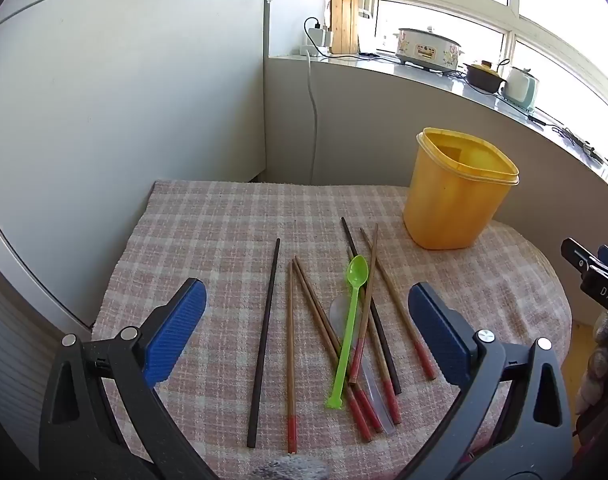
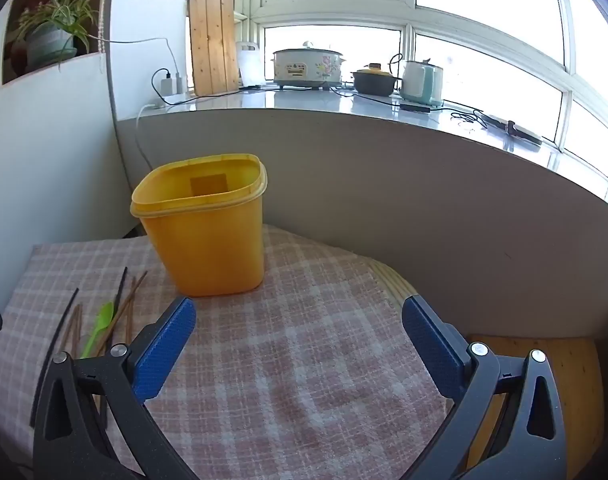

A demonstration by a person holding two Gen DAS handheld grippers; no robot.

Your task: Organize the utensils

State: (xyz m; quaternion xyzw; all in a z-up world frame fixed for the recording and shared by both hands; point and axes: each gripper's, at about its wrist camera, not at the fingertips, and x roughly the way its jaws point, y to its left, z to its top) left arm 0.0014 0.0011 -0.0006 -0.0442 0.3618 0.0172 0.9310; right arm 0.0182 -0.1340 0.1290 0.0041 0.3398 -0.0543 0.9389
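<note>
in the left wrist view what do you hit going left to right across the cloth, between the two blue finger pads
lone dark chopstick → straight red-tipped chopstick → green spoon → outermost red-tipped chopstick → yellow container, set farther back. The crossed chopsticks and the clear spoon under the green one are left out.

My left gripper (image 1: 307, 320) hangs with jaws spread wide, gripping nothing. At its three o'clock sits my right gripper (image 2: 300, 340), equally wide and unloaded.

Left tongs (image 1: 307, 322) and right tongs (image 2: 299, 342), black triangular frames, ribbed blue pads (image 1: 175, 332), silver screws
</note>
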